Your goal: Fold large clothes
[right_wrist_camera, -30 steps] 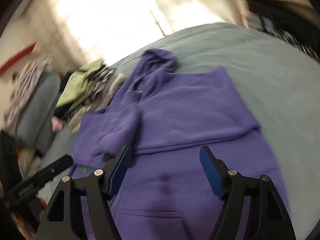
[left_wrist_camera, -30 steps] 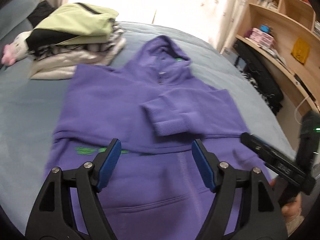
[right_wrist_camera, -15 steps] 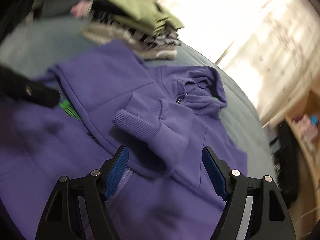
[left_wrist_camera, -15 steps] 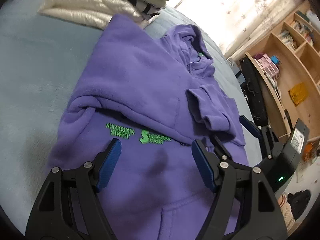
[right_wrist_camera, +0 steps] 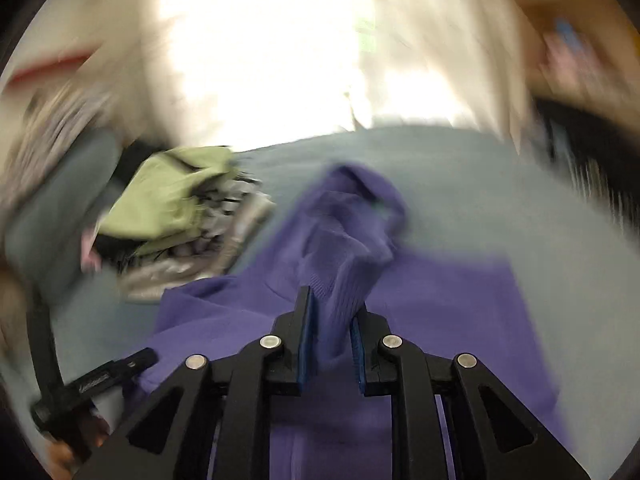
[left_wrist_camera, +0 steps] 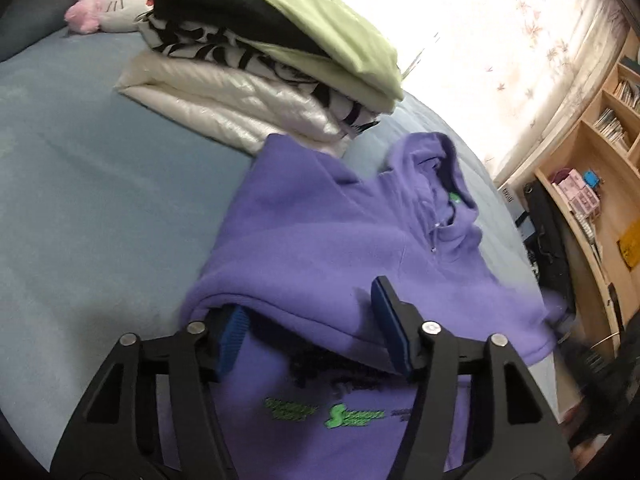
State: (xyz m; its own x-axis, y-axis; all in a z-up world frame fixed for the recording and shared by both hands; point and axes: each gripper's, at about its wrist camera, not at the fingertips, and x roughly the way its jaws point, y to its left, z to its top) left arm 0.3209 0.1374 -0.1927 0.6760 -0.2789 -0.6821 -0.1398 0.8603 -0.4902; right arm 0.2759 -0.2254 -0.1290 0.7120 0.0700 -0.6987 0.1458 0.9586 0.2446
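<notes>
Two black claws with blue pads work a purple hoodie spread on a grey-blue bed. The right gripper is closing, its pads nearly together with a ribbed purple cuff pinched and lifted between them. The left gripper is also closing, about half open; its left pad is tucked under the folded edge of the hoodie's sleeve, its right pad stands above the fabric (whether the pads press yet cannot be told). Green lettering printed across the hoodie's chest lies just below the left claw, too blurred to read; a small green tag shows inside the neck. Beyond the hoodie's shoulder, touching it, sits a stack of folded clothes: pale green on top, black-and-white pattern, shiny white underneath. A white-and-pink plush cat lies behind it. Bright curtains and wooden shelves of books and boxes line the room's right side. The right view is heavily blurred.
</notes>
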